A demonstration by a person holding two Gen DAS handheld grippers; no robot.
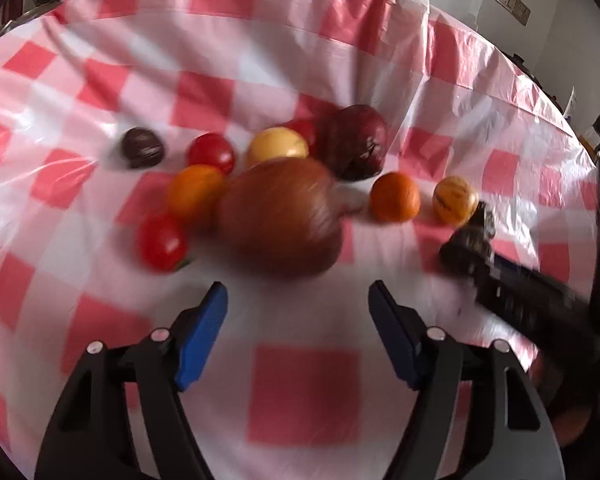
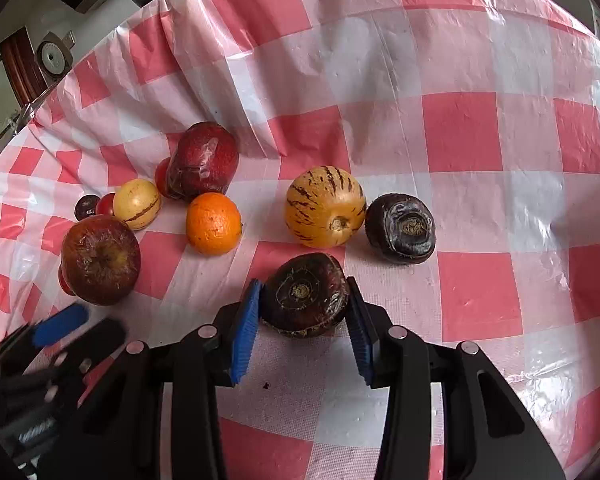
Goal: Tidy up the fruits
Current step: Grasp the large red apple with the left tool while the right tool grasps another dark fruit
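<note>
My right gripper (image 2: pixel 304 312) is shut on a dark brown water chestnut (image 2: pixel 305 294), low over the cloth. A second dark chestnut (image 2: pixel 401 229) and a striped yellow melon (image 2: pixel 326 207) lie just beyond it. An orange (image 2: pixel 214 224), a brown-red apple (image 2: pixel 100 259), a dark red apple (image 2: pixel 202 162) and a small yellow melon (image 2: pixel 137 204) lie to the left. My left gripper (image 1: pixel 298 304) is open and empty, just short of the brown-red apple (image 1: pixel 282 216). Tomatoes (image 1: pixel 162 242), oranges (image 1: pixel 395 197) and a small dark fruit (image 1: pixel 142 147) surround it.
A pink-and-white checked plastic cloth (image 2: pixel 460 136) covers the table, wrinkled at the far edge. My right gripper shows as a dark blurred shape at the right of the left wrist view (image 1: pixel 500 276). A wall socket (image 1: pixel 512 4) sits beyond the table.
</note>
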